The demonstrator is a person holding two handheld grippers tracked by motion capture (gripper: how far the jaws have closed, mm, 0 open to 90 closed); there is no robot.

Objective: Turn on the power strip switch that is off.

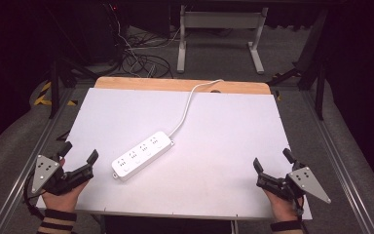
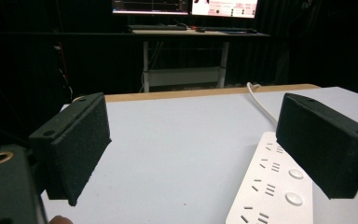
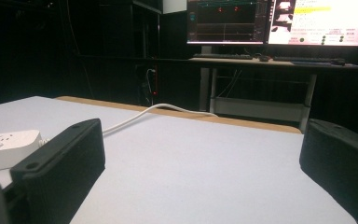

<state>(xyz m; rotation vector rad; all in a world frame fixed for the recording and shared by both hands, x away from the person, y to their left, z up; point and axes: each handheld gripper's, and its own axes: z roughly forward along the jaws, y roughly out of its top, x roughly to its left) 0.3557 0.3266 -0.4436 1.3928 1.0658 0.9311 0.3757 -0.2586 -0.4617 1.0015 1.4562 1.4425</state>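
Left hand-held gripper [image 1: 80, 152] open, power strip [image 1: 142, 155] just right of it; right hand-held gripper [image 1: 272, 162] open, empty.

1 white power strip [image 1: 142, 155] with 1 white cable [image 1: 187, 105], 1 white table [image 1: 224, 161], 2 grippers: left gripper [image 1: 80, 155], right gripper [image 1: 272, 163].

The power strip [image 1: 142, 155] looks like smooth white plastic with a faint sheen, and its cord [image 1: 187, 108] has a smooth white plastic-like sheath. The worktop [image 1: 214, 146] is a matt, pale, even sheet; along its far edge runs a strip of light wood [image 1: 175, 84]. The fingers [image 2: 81, 144] of the left gripper [image 1: 80, 157] look black, matt and finely grainy, like foam or rubber. The grey plate [image 1: 45, 171] on that gripper looks like dull metal.
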